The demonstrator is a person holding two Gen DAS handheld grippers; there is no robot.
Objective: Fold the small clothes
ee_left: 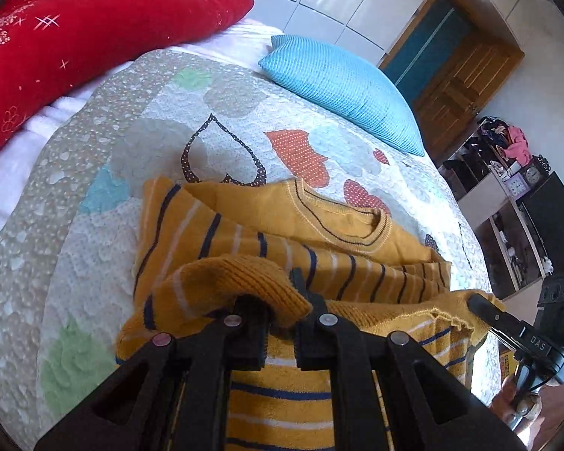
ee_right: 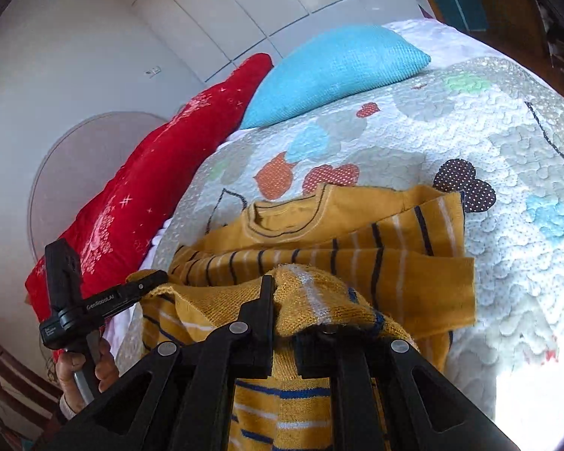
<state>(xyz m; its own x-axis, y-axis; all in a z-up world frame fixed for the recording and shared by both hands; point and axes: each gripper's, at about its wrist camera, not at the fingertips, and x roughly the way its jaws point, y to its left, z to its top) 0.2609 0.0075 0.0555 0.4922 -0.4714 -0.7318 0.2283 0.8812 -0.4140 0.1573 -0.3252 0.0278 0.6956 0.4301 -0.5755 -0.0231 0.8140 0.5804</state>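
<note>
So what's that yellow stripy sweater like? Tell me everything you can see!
The sweater is small, mustard-yellow knit with thin navy and white stripes and a plain yellow top around a ribbed round neck. It lies on the quilt with its sleeves folded across its chest. Its bottom edge is lifted off the bed: the left gripper pinches one corner, the right gripper the other, and the cloth bunches over their tips. Both are shut on it.
</note>
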